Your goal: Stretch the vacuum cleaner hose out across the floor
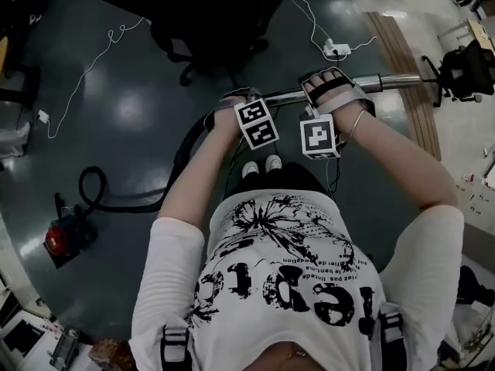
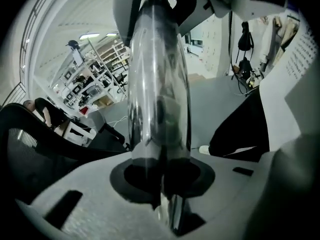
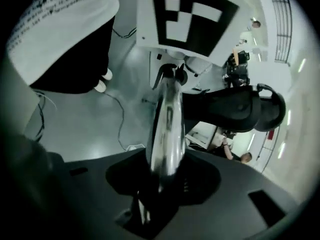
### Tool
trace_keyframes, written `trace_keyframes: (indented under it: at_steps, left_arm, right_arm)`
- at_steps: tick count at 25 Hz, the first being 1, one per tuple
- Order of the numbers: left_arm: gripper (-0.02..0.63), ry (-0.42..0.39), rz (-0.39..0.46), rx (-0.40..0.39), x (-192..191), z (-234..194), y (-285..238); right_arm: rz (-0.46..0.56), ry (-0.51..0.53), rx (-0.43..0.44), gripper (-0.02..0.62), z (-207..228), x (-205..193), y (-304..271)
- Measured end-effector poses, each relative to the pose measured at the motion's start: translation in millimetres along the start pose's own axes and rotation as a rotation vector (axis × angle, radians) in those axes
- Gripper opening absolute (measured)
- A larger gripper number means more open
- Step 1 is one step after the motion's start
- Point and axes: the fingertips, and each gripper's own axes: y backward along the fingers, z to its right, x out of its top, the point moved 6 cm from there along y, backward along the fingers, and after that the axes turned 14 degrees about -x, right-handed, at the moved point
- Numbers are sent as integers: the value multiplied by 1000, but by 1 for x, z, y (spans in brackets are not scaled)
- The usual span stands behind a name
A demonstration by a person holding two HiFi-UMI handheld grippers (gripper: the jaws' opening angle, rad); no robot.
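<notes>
A: Chrome tube (image 1: 390,82): who holds it?
B: My left gripper (image 2: 167,184) is clamped on it; my right gripper (image 3: 155,184) has jaws apart around it. Black ribbed hose (image 1: 131,205) loops near the left edge of the dark floor (image 1: 139,68).

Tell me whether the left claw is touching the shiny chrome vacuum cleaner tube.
Touching. In the left gripper view the shiny chrome vacuum cleaner tube runs into the left claw, seated between its jaws with no gap showing.

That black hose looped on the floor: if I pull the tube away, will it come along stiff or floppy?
Probably floppy: the hose lies in a loose loop, so it should uncurl before sliding. Once taut behind the metal tube it may drag or tip the red vacuum cleaner.
</notes>
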Motion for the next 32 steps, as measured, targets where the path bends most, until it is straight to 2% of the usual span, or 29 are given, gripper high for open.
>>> trace_keyframes:
  at_steps: [2,5,11,14,16,18,20,21,22,24,26,32]
  left_arm:
    - [104,-11,-14,-66,13,3,0]
    - [103,-33,-34,-211,31,18,-7]
    - [103,-49,-1,-415,83,28,-18]
    - [101,-58,35,-574,125,40,-17]
    - [100,-58,73,-701,153,46,-19]
    - [100,-61,112,-863,179,56,-25]
    - [101,-61,148,-1036,204,67,-32]
    - [100,-55,164,-1108,217,72,-37]
    - [100,-43,177,-1164,229,76,-43]
    - [100,-10,203,-1222,251,83,-58]
    - [100,36,245,-1201,269,83,-75]
    - [100,280,473,-941,310,60,-127]
  right_arm:
    - [-43,41,-66,147,-2,-9,7]
    - [-41,101,-158,147,-6,-16,21]
    - [-29,302,-483,149,-27,-56,28]
    - [-72,335,-576,147,-37,-93,25]
    - [-44,336,-614,147,-43,-117,24]
    - [3,341,-637,132,-54,-140,23]
    - [40,341,-621,80,-72,-163,21]
    - [56,328,-584,55,-83,-173,18]
    - [72,309,-531,51,-95,-183,16]
    - [99,277,-414,46,-119,-200,11]
    - [106,270,-309,46,-139,-215,5]
    - [114,270,-18,44,-190,-255,-31]
